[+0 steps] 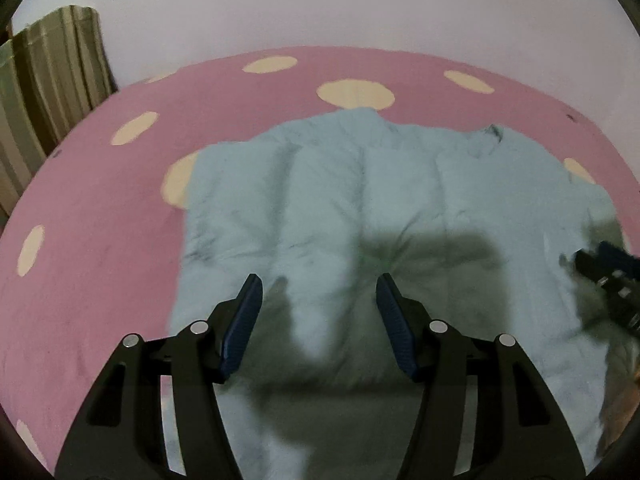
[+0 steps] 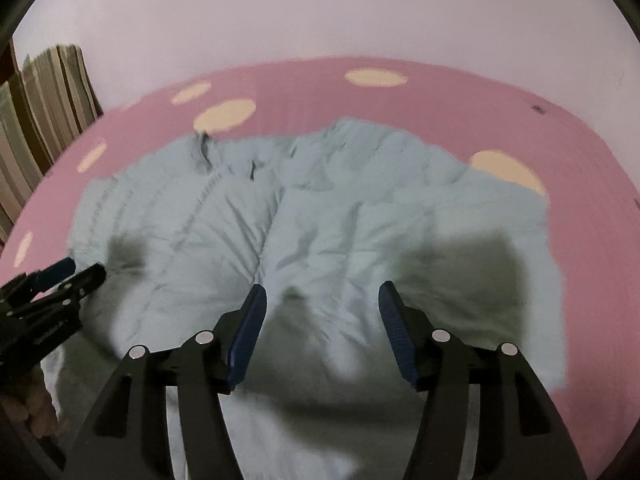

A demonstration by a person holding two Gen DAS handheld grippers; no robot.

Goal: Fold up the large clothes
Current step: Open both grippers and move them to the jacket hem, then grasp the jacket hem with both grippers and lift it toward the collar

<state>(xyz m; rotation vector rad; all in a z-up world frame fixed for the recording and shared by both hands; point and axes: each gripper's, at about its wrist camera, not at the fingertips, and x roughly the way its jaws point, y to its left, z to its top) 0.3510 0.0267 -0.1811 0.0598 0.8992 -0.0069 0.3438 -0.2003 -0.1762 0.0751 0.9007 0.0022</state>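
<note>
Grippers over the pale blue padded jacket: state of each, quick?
Left gripper: open, holding nothing, above the pale blue padded jacket.
Right gripper: open, holding nothing, above the same jacket.

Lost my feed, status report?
Left gripper open, right gripper open, both empty. Pale blue puffy jacket flat on pink spotted bedsheet. Nothing in the way.

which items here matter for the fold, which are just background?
Job:
light blue puffer jacket
left claw, open
right claw, open

Background:
pink polka-dot bedsheet
striped curtain
white wall
</note>
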